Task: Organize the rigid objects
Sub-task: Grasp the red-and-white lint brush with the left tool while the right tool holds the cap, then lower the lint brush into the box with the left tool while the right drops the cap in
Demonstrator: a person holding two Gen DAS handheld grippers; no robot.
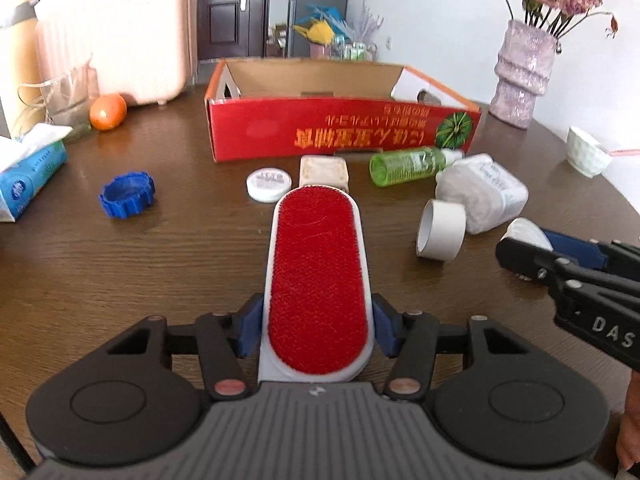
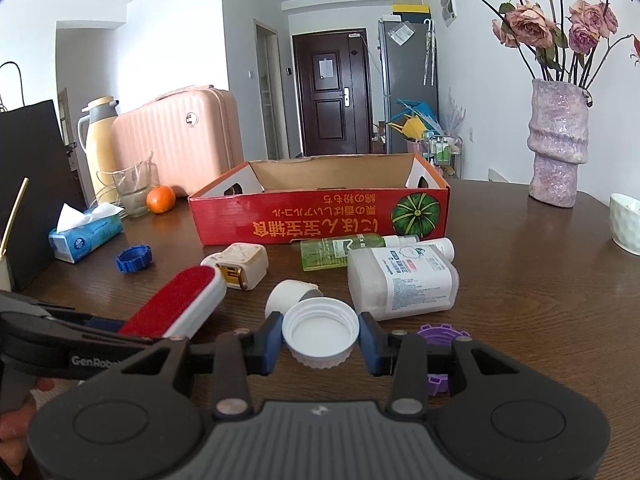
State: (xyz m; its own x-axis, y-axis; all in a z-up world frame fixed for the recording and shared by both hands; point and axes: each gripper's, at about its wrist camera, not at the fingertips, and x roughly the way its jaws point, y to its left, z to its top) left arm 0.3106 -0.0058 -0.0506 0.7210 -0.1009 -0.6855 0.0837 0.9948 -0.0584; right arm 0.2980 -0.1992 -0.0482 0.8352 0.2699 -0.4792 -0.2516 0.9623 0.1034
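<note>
My left gripper [image 1: 318, 328] is shut on a red-and-white lint brush [image 1: 318, 276], held above the table and pointing at the open red cardboard box [image 1: 344, 132]. The brush also shows in the right wrist view [image 2: 176, 304]. My right gripper [image 2: 320, 340] is shut on a white jar lid [image 2: 320, 330], seen in the left wrist view [image 1: 528, 234] at the right. Loose on the table lie a green bottle [image 1: 412, 166], a white bottle [image 1: 480, 196], a tape roll [image 1: 440, 234], a cream charger [image 1: 324, 172], a small white tin [image 1: 269, 185], a blue cap [image 1: 126, 196] and a purple cap [image 2: 442, 336].
A tissue pack [image 1: 28, 176], an orange [image 1: 107, 111], a glass jar [image 2: 136, 192], a thermos [image 2: 98, 140] and a pink suitcase [image 2: 180, 136] stand at the left. A pink vase [image 2: 558, 144] of roses and a white bowl [image 2: 626, 222] stand at the right.
</note>
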